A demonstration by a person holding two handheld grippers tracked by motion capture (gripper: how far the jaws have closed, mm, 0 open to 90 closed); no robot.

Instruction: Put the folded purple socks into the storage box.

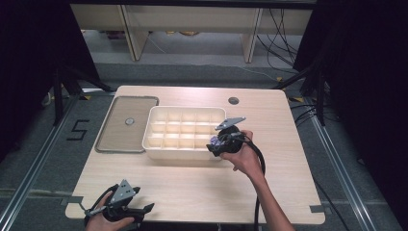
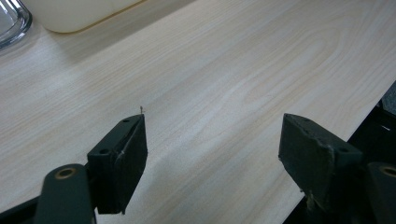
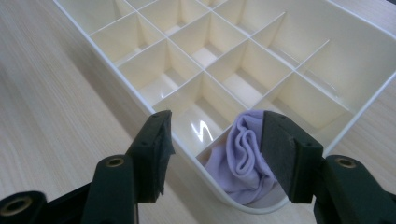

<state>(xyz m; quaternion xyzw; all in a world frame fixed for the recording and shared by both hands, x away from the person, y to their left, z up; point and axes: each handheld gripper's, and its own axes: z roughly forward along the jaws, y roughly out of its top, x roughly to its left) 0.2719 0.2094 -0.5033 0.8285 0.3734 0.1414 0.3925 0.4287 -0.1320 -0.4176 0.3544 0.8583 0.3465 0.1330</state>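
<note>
Overhead, a light wood-grain table point(image 1: 192, 187) carries a cream divided tray point(image 1: 185, 153) near its middle. The tray is split by thin walls into a grid of small square compartments. To the tray's left, just beside it, a flat rectangular lid point(image 1: 126, 124) with a dark rim and a small round knob at its centre lies on the table.

The right gripper point(image 1: 217, 146), held in the person's right hand point(image 1: 245, 156), sits at the tray's near right corner. A black cable trails from it toward the near edge of the table. In the right gripper view, its fingers point(image 3: 156, 154) stand moderately apart and straddle the rounded corner of the tray. A bunched piece of lavender cloth point(image 3: 243, 161) lies in the corner compartment, folded in soft ridges. The cloth rests against the inner face of the finger on the right side of that view, while the other finger stands clear of it, outside the tray wall, so the fingers do not clamp the cloth. The neighbouring compartments seen there hold nothing.

The left gripper point(image 1: 146, 208), in the person's left hand point(image 1: 108, 224), rests at the near left edge of the table, well apart from the tray. In the left gripper view, its fingers point(image 2: 123, 161) are spread wide over bare wood with nothing between them, and a corner of the tray shows at the top left.
</note>
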